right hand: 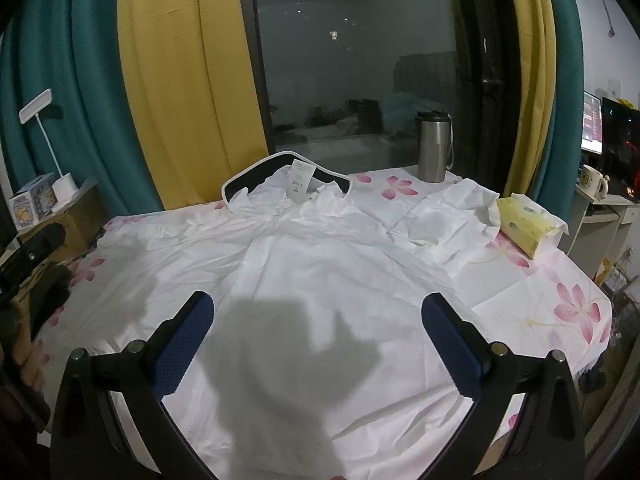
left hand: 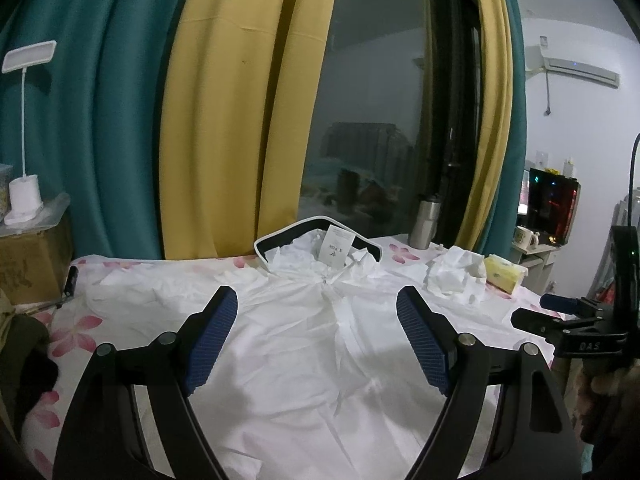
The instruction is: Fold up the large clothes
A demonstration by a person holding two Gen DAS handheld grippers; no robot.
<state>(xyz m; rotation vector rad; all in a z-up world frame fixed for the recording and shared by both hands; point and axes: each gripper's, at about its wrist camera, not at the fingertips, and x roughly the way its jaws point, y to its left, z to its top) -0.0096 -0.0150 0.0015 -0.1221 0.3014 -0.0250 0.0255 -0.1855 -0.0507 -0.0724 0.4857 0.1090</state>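
Note:
A large white jacket [left hand: 320, 344] lies spread flat on the table, front up, with a dark, white-edged collar [left hand: 316, 226] and a white label at the far end. It also shows in the right wrist view [right hand: 312, 264], its right sleeve [right hand: 444, 220] bunched toward the far right. My left gripper [left hand: 318, 312] is open and empty above the jacket's middle. My right gripper [right hand: 318, 320] is open and empty above the jacket's lower part, casting a shadow on it. The right gripper's body [left hand: 580, 332] shows at the right edge of the left wrist view.
The table has a white cloth with pink flowers [right hand: 560, 300]. A steel tumbler [right hand: 432, 148] stands at the far edge by the window. A yellow tissue pack [right hand: 524, 228] lies at the right. A cardboard box with a white lamp [left hand: 24, 200] stands at the left. A mug [right hand: 594, 180] and a monitor sit on a desk at the right.

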